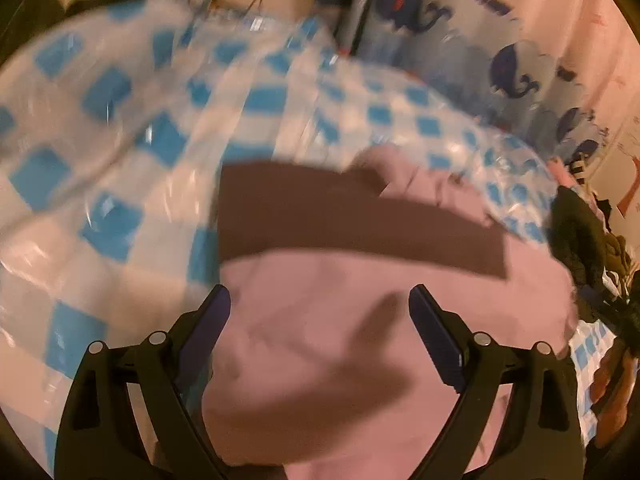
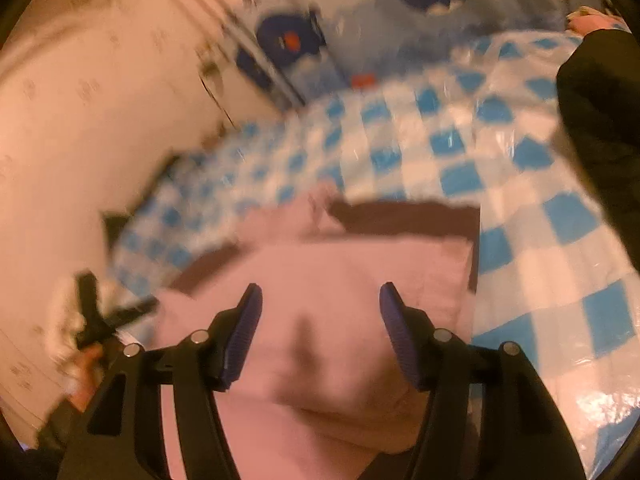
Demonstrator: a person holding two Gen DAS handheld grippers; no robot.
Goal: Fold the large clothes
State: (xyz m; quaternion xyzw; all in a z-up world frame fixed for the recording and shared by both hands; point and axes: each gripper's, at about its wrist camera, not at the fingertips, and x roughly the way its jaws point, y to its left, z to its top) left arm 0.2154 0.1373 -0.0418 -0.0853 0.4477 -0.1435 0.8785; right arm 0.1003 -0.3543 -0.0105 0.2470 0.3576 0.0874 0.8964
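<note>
While blur hides any writing, pink garment (image 1: 360, 340) lies flat.

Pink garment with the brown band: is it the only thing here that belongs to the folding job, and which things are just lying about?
Belongs to the job:
- pink garment with brown band
- left gripper, open
- right gripper, open

Just lying about:
- blue checked cover
- whale-print fabric
- dark clothes pile
</note>
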